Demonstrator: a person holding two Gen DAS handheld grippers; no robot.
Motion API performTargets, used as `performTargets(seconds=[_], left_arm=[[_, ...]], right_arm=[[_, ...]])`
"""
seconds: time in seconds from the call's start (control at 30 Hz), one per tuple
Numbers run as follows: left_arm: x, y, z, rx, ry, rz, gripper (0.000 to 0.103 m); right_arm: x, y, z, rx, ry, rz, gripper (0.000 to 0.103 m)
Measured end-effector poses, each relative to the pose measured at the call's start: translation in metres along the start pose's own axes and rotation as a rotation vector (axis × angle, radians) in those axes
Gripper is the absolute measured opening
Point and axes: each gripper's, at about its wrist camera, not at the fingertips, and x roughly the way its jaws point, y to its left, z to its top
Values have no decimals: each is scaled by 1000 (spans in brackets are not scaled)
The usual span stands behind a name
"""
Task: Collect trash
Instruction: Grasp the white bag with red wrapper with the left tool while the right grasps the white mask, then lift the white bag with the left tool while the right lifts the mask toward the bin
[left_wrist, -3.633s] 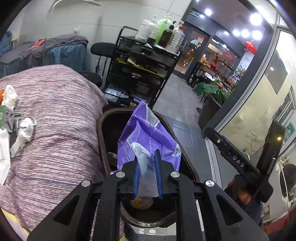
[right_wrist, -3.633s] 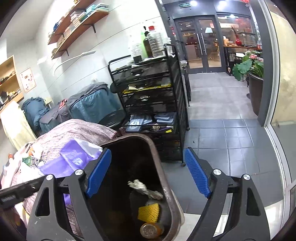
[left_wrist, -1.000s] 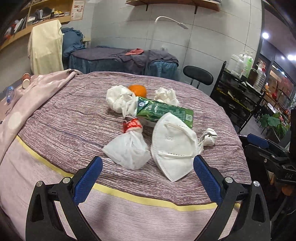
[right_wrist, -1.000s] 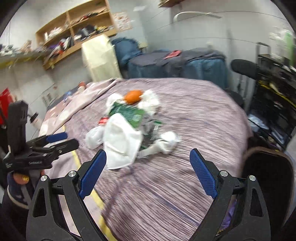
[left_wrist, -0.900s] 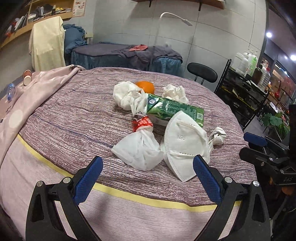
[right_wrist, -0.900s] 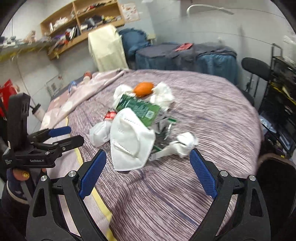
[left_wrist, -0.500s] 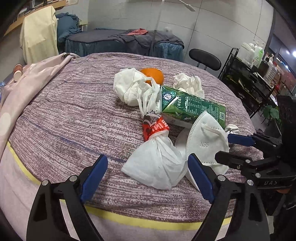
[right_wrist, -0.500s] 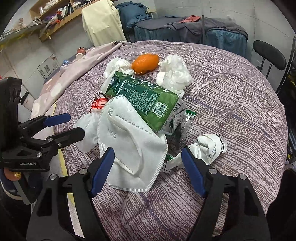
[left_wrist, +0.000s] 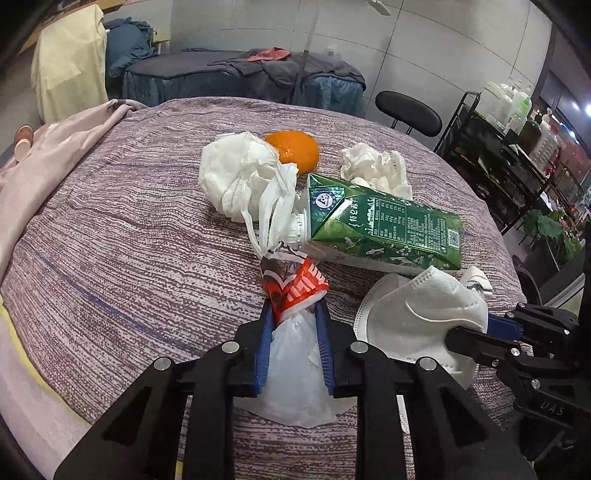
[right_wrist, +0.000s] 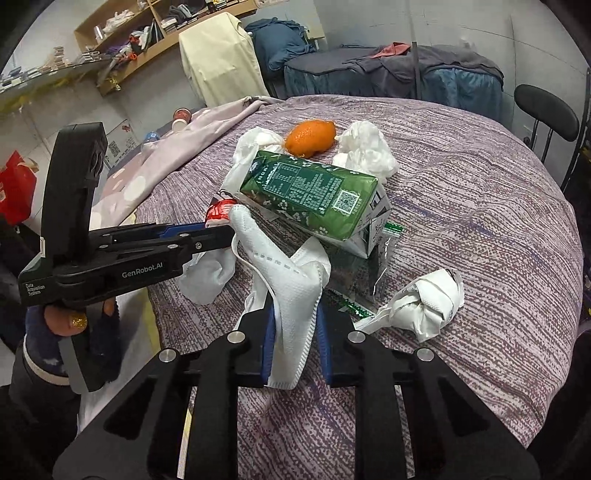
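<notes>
On the round surface (left_wrist: 110, 229) under its purple striped cloth, the green milk carton (left_wrist: 384, 230) lies on its side, spout pointing left. Just in front of it, the left tongs (left_wrist: 293, 321) pinch the white plastic bag with red print (left_wrist: 295, 354) lengthwise. To the carton's right front, the right tongs (right_wrist: 293, 319) clamp the white folded face mask (right_wrist: 291, 284), which drapes upward.

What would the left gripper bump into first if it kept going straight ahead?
The left gripper, shut on the white plastic bag, points along that bag. Past the bag's red printed part, it would probably meet the green carton first, near its white spout, though depth is hard to judge.
</notes>
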Motion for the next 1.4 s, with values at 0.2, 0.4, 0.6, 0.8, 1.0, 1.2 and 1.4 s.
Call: performTargets(seconds=[0.2, 0.4, 0.6, 0.8, 1.0, 1.2, 1.4], left_arm=[[-28, 3, -14, -48, -65, -14, 20], [-62, -6, -27, -77, -147, -30, 20], [-84, -30, -41, -66, -204, -68, 20], [-86, -53, -51, -38, -202, -112, 20], [-90, -66, -60, -29, -203, -127, 20], [-100, -62, -68, -39, -213, -105, 20], [-101, -59, -74, -53, -207, -91, 20]], right_arm=[[-22, 2, -14, 11, -46, 1, 21], [-72, -9, -32, 59, -175, -27, 21], [-121, -14, -53, 47, -271, -62, 21], [-140, -24, -73, 69, -258, -71, 21], [-130, -6, -95, 7, -196, -17, 21], [-124, 13, -105, -40, -198, -8, 41], [-118, 23, -108, -90, -197, -77, 54]])
